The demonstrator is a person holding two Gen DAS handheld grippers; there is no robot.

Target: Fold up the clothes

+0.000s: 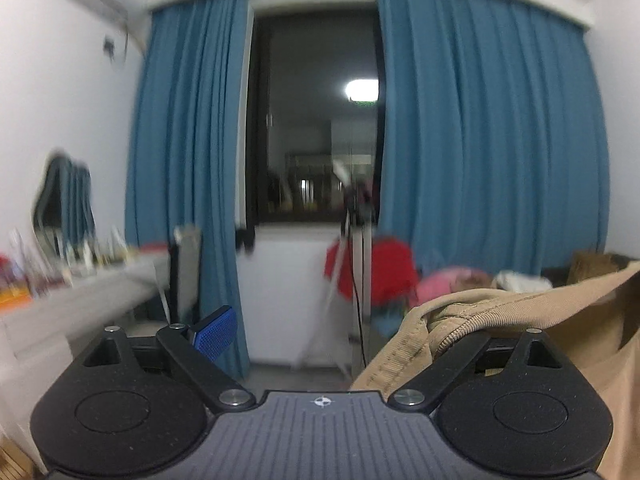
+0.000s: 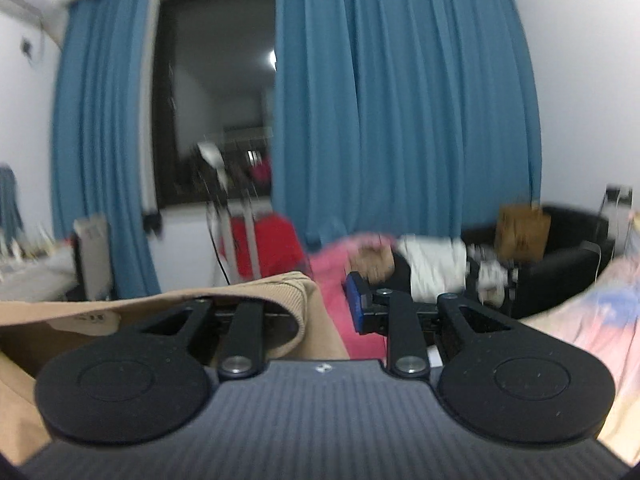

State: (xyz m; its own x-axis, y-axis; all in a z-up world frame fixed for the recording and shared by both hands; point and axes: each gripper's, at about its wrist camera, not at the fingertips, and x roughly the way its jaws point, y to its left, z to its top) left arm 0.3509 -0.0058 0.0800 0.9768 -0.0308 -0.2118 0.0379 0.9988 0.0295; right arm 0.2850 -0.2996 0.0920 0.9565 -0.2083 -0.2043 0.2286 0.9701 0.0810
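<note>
Left to right. My left gripper (image 1: 320, 332) is raised toward the blue curtains (image 1: 492, 128), its jaws spread wide: the blue-padded left finger (image 1: 214, 330) stands free, while the right finger is hidden under the tan ribbed-hem cotton garment (image 1: 500, 312). I cannot tell whether that edge is pinched or merely draped. In the right wrist view my right gripper (image 2: 320, 308) mirrors this: jaws wide apart, the left finger buried under the same garment, the blue-padded right finger (image 2: 356, 304) bare against pink bedding (image 2: 340, 280).

I judge the step as lifting the garment, stretched between both grippers, to straighten it. To do it well I keep both grippers level and apart, hem taut, and confirm each hold first.

The cloth looks soft and thick, with a corded hem and a paler inner face.
</note>
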